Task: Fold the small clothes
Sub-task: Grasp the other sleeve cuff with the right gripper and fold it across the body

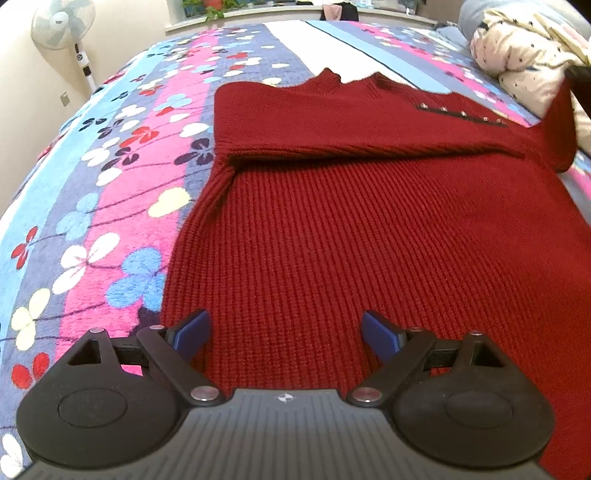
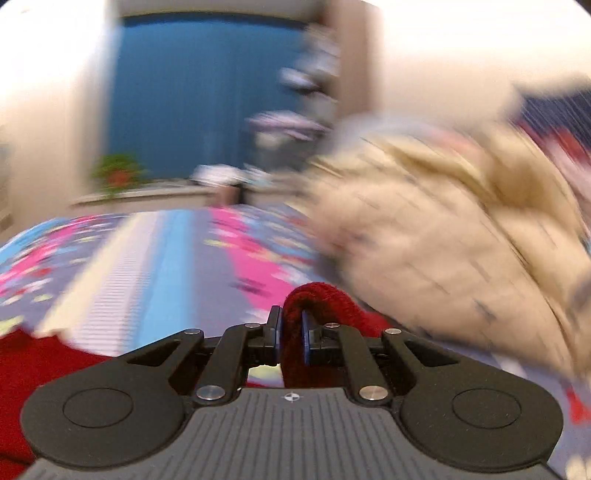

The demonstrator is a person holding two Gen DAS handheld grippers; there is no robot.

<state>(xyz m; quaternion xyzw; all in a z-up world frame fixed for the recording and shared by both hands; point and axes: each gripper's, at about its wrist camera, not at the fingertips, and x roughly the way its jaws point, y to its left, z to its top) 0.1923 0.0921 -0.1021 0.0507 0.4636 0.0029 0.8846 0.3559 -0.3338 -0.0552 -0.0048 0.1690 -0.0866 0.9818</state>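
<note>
Far left, a standing fan (image 1: 61, 22) against the wall, clear of the work. Flowered blanket (image 1: 110, 184) covers the bed; red knit sweater (image 1: 369, 240) lies flat on it, neckline away from the left camera, one sleeve already folded across the chest with its edge running straight from side to side. Left gripper (image 1: 286, 334) hangs low over the hem end of the sweater, fingers spread wide, nothing between them; from this view, cannot tell whether the tips touch the knit. Further right, a row of small studs (image 1: 461, 114) on a dark strip near the shoulder, then the other sleeve rising off the bed at the frame edge. Right gripper (image 2: 291, 332) has that red fabric: jaws pinched together on a fold of the knit, which loops up over the fingertips. Right view is heavily smeared. Cream quilt (image 2: 443, 240) with small dark specks is heaped just beside the held sleeve. Judgement: step in hand is bringing the second sleeve across the body. To do it well, keep the pinch firm, carry the sleeve over clear of the quilt, lay it parallel to the first sleeve, and let the left gripper pin the body if the knit drags.
</note>
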